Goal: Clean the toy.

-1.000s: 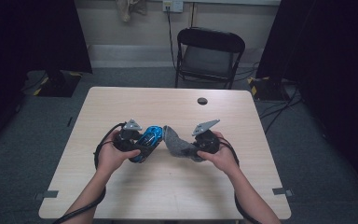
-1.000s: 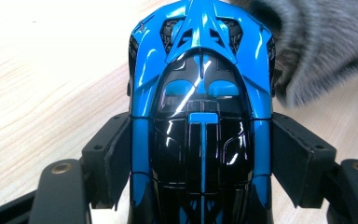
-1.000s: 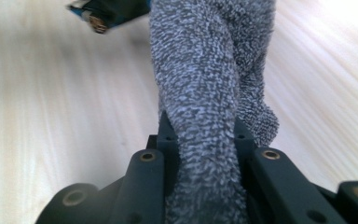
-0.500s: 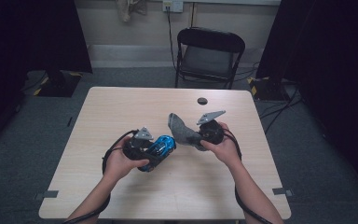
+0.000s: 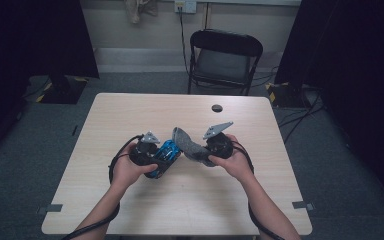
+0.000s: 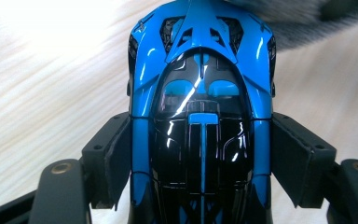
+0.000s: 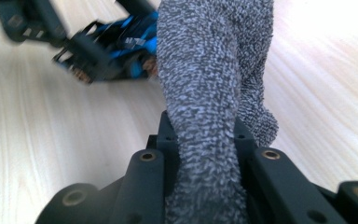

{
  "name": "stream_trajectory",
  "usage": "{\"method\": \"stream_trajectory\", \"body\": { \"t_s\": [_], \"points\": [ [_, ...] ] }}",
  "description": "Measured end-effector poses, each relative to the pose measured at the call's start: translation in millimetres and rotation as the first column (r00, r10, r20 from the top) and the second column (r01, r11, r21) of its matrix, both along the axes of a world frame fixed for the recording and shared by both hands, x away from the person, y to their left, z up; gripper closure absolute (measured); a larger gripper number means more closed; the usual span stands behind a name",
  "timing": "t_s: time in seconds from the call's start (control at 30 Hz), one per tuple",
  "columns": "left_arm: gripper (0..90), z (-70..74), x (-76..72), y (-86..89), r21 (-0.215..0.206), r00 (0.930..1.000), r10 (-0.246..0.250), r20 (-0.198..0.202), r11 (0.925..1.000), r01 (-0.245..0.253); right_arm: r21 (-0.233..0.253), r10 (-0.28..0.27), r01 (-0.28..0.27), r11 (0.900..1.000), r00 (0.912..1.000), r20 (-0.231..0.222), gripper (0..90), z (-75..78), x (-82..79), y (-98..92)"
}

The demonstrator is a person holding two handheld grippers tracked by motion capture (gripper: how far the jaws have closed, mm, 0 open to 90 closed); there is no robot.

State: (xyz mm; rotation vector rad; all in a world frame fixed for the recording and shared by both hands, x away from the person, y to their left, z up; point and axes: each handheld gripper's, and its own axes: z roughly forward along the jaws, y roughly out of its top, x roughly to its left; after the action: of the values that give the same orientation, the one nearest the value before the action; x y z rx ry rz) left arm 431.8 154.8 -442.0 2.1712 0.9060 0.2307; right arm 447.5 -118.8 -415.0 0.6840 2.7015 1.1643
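- Left gripper (image 6: 200,154) clamps the blue toy car (image 6: 200,93), nose pointing away along its jaws.
- Right gripper (image 7: 205,154) pinches the grey sock (image 7: 209,84), which lies just right of the car's nose, nearly touching.

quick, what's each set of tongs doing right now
Left tongs: closed on the glossy blue and black toy car.
Right tongs: closed on the grey speckled knit cloth.

The toy car (image 6: 200,112) is glossy blue with black panels. The cloth (image 7: 209,93), centre frame, is speckled grey. The table (image 5: 130,115) is pale woodgrain.
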Motion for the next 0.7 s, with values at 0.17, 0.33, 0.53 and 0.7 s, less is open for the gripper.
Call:
{"method": "stream_trajectory", "body": {
  "t_s": [0.17, 0.33, 0.53, 0.7],
  "points": [
    [28.0, 7.7, 3.6, 5.0, 0.009, 0.9999, 0.009, 0.014, 0.9999, -0.009, -0.021, 0.012, -0.012, 1.0, 0.9998, -0.014, 73.6, -8.8, -4.5, 2.4],
    [28.1, 18.1, -0.3, 4.5, -0.004, 0.9994, -0.011, 0.033, 0.9999, 0.012, -0.003, -0.115, 0.115, 0.993, 0.9932, -0.02, 73.6, -11.3, 5.7, -13.9],
    [28.0, 29.3, -1.7, -6.2, -0.017, 0.9975, -0.04, 0.059, 0.999, 0.041, -0.004, -0.143, 0.142, 0.99, 0.9895, -0.025, 73.6, -12.4, 9.8, -16.4],
    [28.0, 29.6, 3.5, -15.4, -0.023, 0.9979, -0.038, 0.052, 0.999, 0.039, -0.015, -0.061, 0.061, 0.998, 0.9979, -0.023, 73.6, -13.3, 1.9, 3.6]
  ]
}}
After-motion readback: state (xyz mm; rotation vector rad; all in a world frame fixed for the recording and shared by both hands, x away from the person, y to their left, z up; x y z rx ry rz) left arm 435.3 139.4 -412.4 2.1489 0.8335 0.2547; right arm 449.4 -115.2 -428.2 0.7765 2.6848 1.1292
